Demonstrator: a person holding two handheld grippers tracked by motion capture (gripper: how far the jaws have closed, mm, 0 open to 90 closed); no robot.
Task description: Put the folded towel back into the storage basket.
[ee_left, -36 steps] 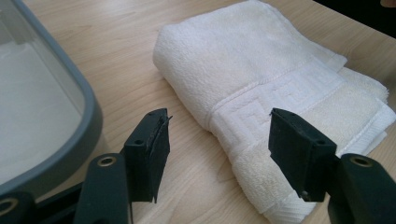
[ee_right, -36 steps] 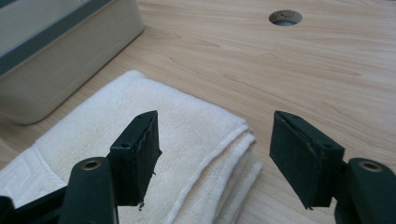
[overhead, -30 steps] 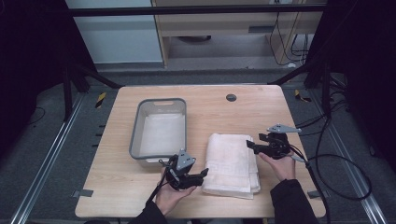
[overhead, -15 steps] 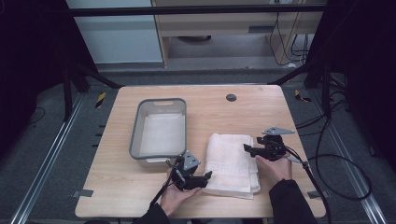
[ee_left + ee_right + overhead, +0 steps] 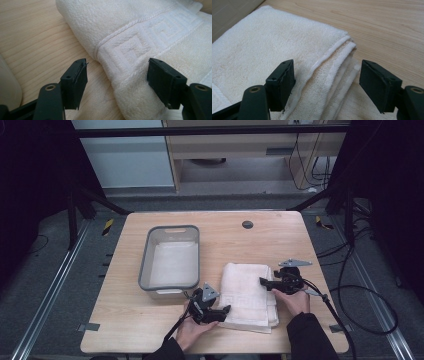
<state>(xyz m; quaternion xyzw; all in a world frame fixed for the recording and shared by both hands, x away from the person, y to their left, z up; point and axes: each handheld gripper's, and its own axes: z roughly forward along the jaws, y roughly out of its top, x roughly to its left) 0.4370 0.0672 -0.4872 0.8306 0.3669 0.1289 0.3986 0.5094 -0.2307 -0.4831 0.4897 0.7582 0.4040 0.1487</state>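
1. While lying folded on the table [image 5: 125,330], the white towel [image 5: 250,295] is sitting at 3 o'clock of the grey bin [image 5: 145,255].
2. At the towel's 8 o'clock corner, the left gripper [image 5: 225,310] is gaping wide around its edge.
3. At its 3 o'clock edge, the right gripper [image 5: 263,282] is spreading wide over stacked layers; their count is hard to tell.

Both forearms reached in from the near edge. The left gripper [image 5: 220,311] pointed right with jaws spread wide, low over the table. The right gripper [image 5: 263,282] pointed left, jaws likewise wide apart.
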